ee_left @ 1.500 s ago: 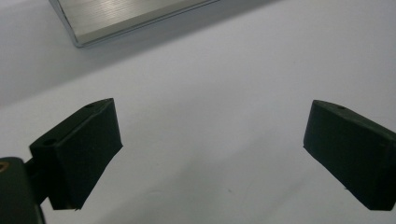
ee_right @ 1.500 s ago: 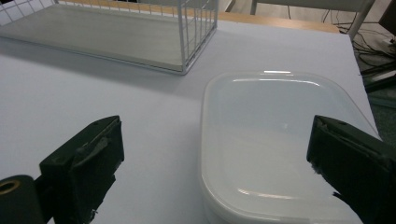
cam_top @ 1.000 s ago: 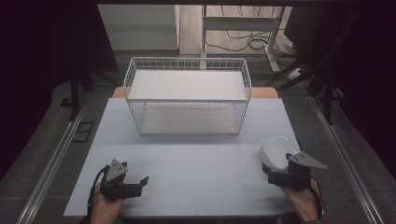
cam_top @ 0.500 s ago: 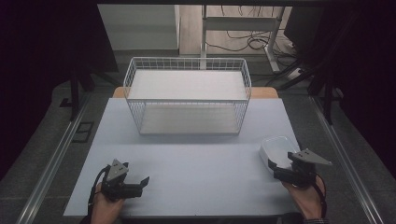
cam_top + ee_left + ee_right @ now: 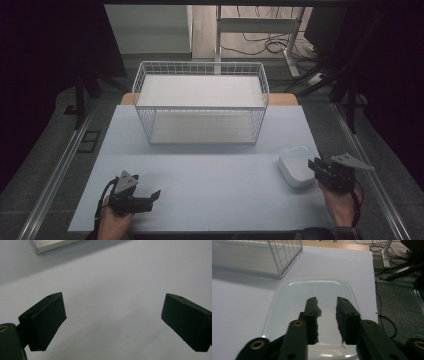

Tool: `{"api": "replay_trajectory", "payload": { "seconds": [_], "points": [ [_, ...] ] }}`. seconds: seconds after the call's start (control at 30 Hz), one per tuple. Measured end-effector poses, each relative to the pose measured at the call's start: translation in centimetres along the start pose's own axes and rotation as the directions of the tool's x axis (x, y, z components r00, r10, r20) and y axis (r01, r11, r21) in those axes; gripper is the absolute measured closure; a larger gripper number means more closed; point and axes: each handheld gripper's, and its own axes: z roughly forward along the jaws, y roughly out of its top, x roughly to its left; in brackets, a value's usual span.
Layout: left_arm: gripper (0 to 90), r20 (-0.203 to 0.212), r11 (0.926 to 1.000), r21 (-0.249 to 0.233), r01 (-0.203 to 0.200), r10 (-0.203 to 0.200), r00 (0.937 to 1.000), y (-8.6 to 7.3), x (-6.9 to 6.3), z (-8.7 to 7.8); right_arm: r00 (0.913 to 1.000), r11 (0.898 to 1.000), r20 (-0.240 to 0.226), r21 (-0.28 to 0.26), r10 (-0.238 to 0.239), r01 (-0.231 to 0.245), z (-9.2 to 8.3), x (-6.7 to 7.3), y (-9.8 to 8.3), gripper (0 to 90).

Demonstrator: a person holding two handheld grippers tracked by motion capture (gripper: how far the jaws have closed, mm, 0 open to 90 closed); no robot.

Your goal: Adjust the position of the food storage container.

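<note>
One white dish (image 5: 296, 166) lies at 9 o'clock, just beside the right gripper (image 5: 317, 167), jaws narrow and empty; left gripper (image 5: 152, 196), jaws wide, sits well apart.

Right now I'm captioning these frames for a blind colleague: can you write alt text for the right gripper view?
The right gripper, its two black jaws a narrow gap apart, reaches over the near rim of a white shallow dish on a pale table. A corner of a white wire basket stands beyond at upper left.
</note>
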Motion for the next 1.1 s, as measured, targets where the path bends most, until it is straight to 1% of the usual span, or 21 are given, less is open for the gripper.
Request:
{"api": "replay_trajectory", "payload": {
  "seconds": [0.03,0.07,0.1,0.2,0.23,0.27,0.3,0.4,0.43,0.5,0.6,0.67,0.7,0.8,0.83,0.87,0.9,1.0,1.03,1.07,1.1],
  "points": [
    [5.2,0.001,1.0000,0.000,0.001,-0.001,1.0000,0.0,0.0,0.0,1.0000,1.000,0.003,0.009,-0.002,0.002,0.1,-0.5,0.1,83.2],
    [5.2,0.001,1.0000,0.000,0.001,-0.001,1.0000,0.0,0.0,0.0,1.0000,1.000,0.003,0.009,-0.002,0.002,0.1,-0.5,0.1,83.2],
    [5.2,0.003,1.0000,0.001,0.003,-0.003,1.0000,0.0,0.0,0.0,1.0000,1.000,-0.008,0.017,-0.005,0.005,0.3,-1.0,0.3,89.0],
    [5.3,0.007,1.0000,0.002,0.005,-0.005,1.0000,0.0,0.0,0.1,0.9998,1.000,0.018,0.030,-0.007,0.006,0.6,-1.6,0.6,89.3],
    [5.2,0.007,1.0000,0.002,0.005,-0.005,1.0000,0.0,0.0,0.1,0.9998,1.000,0.018,0.030,-0.007,0.006,0.6,-1.6,0.6,89.3],
    [5.2,0.009,1.0000,0.003,0.007,-0.007,0.9999,0.0,0.0,0.1,0.9996,0.999,0.028,0.031,-0.006,0.005,0.6,-1.8,0.6,89.3],
    [5.2,0.009,1.0000,0.004,0.008,-0.008,0.9999,0.0,0.0,0.2,0.9984,0.999,0.055,0.044,-0.009,0.006,1.0,-2.2,0.8,89.3],
    [5.1,0.010,0.9999,0.003,0.010,-0.010,0.9999,0.0,0.0,0.2,0.9975,0.998,0.069,0.055,-0.013,0.009,1.4,-2.7,0.9,89.3],
    [5.1,0.011,0.9999,0.002,0.012,-0.012,0.9999,0.0,0.1,0.2,0.9962,0.998,0.087,0.068,-0.012,0.006,1.8,-3.1,0.9,89.3],
    [5.1,0.014,0.9998,0.004,0.017,-0.017,0.9998,0.0,0.1,0.2,0.9953,0.997,0.097,0.077,-0.008,0.001,2.1,-3.5,0.9,89.3],
    [5.2,0.014,0.9998,0.008,0.019,-0.020,0.9997,0.0,0.1,0.3,0.9959,0.996,0.091,0.091,0.003,-0.011,2.7,-4.1,0.8,89.2],
    [5.2,0.016,0.9998,0.008,0.020,-0.020,0.9997,0.0,0.1,0.3,0.9976,0.994,0.068,0.105,0.010,-0.018,3.1,-4.3,0.8,89.3],
    [5.2,0.018,0.9997,0.008,0.021,-0.021,0.9996,0.0,0.1,0.3,0.9983,0.994,0.058,0.109,0.010,-0.017,3.2,-4.2,0.7,89.3],
    [5.4,0.019,0.9997,0.009,0.023,-0.023,0.9996,0.0,0.2,0.3,0.9982,0.993,0.061,0.118,0.002,-0.009,3.4,-4.0,0.7,89.3],
    [5.4,0.019,0.9997,0.009,0.024,-0.024,0.9995,0.0,0.2,0.3,0.9988,0.993,0.049,0.119,0.004,-0.010,3.5,-3.9,0.7,89.3],
    [5.4,0.020,0.9997,0.009,0.024,-0.025,0.9995,0.0,0.2,0.3,0.9993,0.993,0.038,0.119,0.004,-0.009,3.5,-3.8,0.7,89.3],
    [5.4,0.023,0.9996,0.007,0.027,-0.027,0.9994,0.0,0.2,0.3,0.9997,0.992,0.023,0.128,-0.006,0.003,3.7,-3.4,0.7,89.3],
    [5.4,0.027,0.9995,0.006,0.030,-0.030,0.9992,0.0,0.2,0.2,0.9998,0.991,0.011,0.134,-0.017,0.016,3.9,-2.9,0.8,89.3],
    [5.5,0.029,0.9994,0.005,0.034,-0.034,0.9990,-0.1,0.3,0.2,0.9996,0.990,-0.017,0.139,-0.025,0.027,4.1,-2.2,0.9,89.3],
    [5.5,0.029,0.9994,0.005,0.034,-0.034,0.9990,-0.1,0.3,0.2,0.9996,0.990,-0.017,0.139,-0.025,0.027,4.1,-2.2,0.9,89.3],
    [5.7,0.032,0.9994,0.004,0.035,-0.036,0.9989,-0.1,0.3,0.2,0.9991,0.990,-0.023,0.139,-0.034,0.037,4.2,-1.9,1.0,89.2]
  ]
}}
